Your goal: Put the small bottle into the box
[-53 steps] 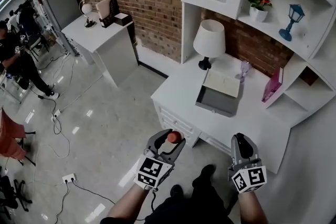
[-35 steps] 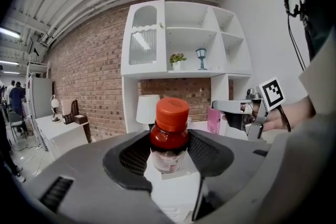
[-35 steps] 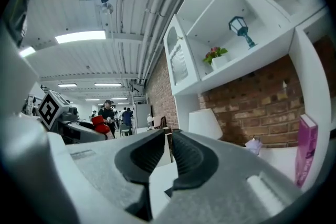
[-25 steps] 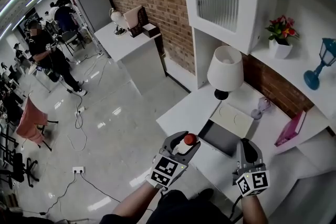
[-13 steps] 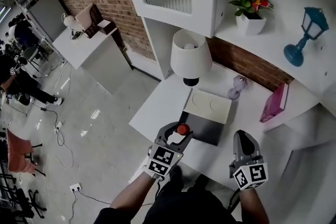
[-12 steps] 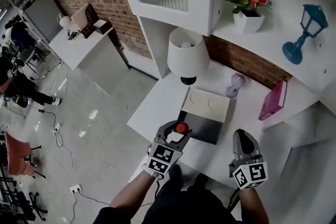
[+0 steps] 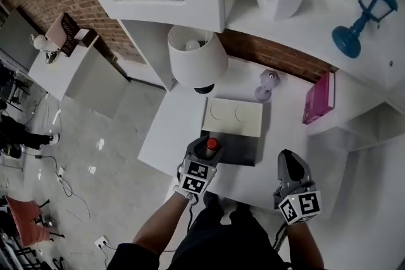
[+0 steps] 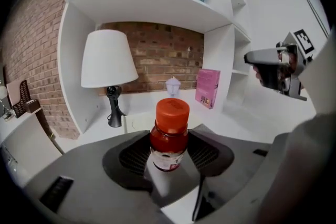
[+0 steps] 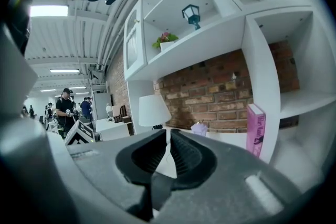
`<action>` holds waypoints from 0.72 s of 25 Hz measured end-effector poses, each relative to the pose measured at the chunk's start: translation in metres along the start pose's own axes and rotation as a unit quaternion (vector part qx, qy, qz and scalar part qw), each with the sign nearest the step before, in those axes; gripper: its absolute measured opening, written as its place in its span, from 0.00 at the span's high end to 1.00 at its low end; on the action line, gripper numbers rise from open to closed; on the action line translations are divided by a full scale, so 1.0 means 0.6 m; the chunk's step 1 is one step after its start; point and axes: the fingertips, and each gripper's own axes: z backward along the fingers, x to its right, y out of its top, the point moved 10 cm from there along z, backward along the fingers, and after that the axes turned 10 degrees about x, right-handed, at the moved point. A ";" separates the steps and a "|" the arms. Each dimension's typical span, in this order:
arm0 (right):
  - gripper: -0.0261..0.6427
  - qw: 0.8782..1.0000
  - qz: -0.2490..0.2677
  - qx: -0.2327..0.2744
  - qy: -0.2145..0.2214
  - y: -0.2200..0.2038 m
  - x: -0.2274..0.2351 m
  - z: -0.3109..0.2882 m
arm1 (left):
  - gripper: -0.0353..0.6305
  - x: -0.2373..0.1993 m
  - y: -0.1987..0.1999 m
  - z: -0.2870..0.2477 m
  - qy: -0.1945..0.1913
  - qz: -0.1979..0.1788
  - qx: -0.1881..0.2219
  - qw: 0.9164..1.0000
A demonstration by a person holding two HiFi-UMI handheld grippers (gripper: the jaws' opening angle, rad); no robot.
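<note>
Since the small bottle [image 8: 169, 136] is clamped upright by its body in the left gripper [image 7: 205, 150], at the box's [image 7: 240, 152] near corner, it is judged light, stiff and smooth; the right gripper [image 9: 167, 157] is closed on nothing.

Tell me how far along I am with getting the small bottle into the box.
Done: the left hand-held gripper is shut on the small bottle, and the box sits open on the desk. In hand: the bottle hovers by the box's left edge. Left: lower it inside and release. The right hand-held gripper is shut, empty.
</note>
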 end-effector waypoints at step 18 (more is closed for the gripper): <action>0.94 0.999 -0.011 -0.014 -0.036 -0.019 0.028 -0.007 | 0.62 0.054 -0.097 -0.153 -0.121 -0.305 -0.312 0.892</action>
